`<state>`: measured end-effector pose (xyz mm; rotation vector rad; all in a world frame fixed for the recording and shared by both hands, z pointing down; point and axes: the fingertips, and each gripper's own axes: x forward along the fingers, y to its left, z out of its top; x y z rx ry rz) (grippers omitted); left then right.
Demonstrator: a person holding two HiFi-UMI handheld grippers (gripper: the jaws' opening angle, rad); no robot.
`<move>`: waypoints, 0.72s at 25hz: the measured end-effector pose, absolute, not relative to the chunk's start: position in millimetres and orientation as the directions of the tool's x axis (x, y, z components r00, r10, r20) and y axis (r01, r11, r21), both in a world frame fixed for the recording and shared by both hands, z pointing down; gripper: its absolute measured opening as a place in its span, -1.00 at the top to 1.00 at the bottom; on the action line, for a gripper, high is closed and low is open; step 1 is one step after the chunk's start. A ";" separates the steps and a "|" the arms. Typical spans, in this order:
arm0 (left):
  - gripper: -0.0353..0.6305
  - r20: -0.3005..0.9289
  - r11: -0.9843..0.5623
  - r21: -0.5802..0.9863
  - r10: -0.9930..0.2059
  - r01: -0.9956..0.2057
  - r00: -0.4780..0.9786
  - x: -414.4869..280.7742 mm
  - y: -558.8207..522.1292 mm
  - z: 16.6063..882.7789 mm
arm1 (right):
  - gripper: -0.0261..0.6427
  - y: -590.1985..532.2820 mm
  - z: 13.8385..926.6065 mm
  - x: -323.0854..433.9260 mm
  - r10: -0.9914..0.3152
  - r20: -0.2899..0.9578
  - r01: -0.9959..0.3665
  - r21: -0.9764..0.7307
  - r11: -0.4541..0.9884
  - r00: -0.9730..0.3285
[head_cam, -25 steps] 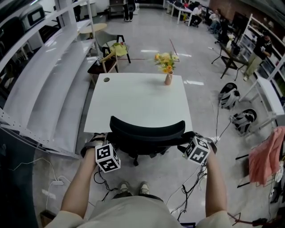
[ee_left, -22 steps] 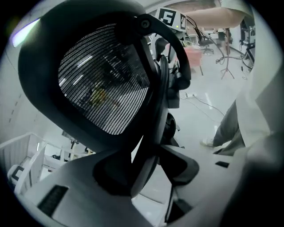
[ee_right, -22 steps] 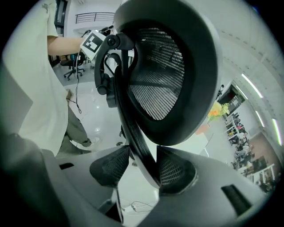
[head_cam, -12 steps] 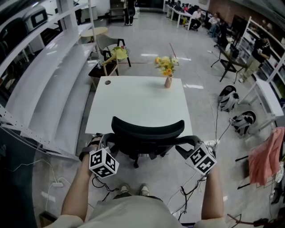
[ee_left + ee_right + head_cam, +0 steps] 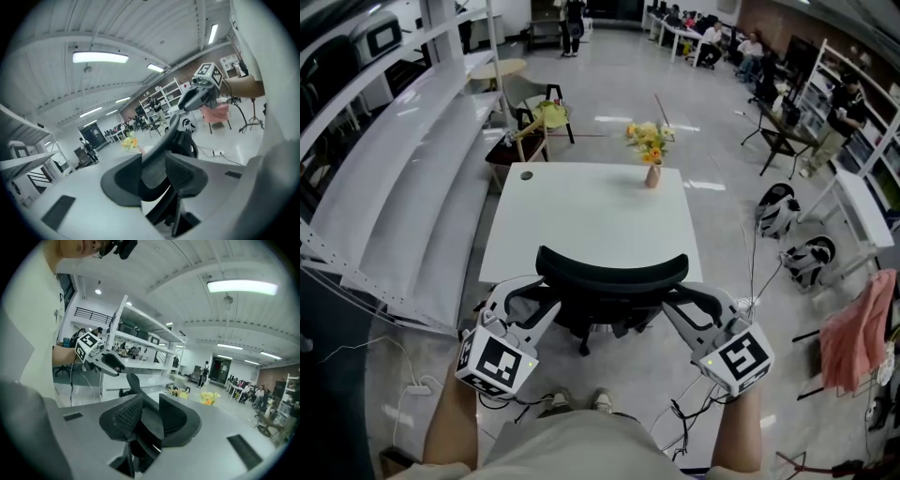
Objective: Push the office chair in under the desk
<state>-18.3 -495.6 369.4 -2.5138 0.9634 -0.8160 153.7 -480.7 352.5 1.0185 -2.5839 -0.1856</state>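
Observation:
The black office chair [image 5: 612, 269] stands at the near edge of the white desk [image 5: 581, 216], its mesh back toward me and its seat partly under the top. My left gripper [image 5: 530, 298] hovers by the back's left end and my right gripper [image 5: 689, 302] by its right end, both raised above it. Their jaws have just been closing. The left gripper view shows the back's edge [image 5: 157, 164] in the gap between the pads, which do not visibly press on it. The right gripper view shows the same mesh edge [image 5: 129, 416]. Both grippers are open.
A vase of yellow flowers [image 5: 652, 141] stands at the desk's far edge. Long white shelving [image 5: 394, 169] runs down the left side. Bags [image 5: 780, 202] and a pink cloth [image 5: 853, 328] sit on the right. Cables [image 5: 698, 412] lie by my feet [image 5: 581, 398].
Both grippers have risen from beside the chair back's lower sides and drawn back toward me, turning more level. The chair and desk stay where they were.

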 end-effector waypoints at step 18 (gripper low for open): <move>0.59 -0.014 -0.609 -0.409 -0.741 -0.680 0.672 -13.5 -476.5 240.4 | 0.82 -463.7 218.8 138.3 -0.850 -0.166 -0.865 0.051 0.498 -0.500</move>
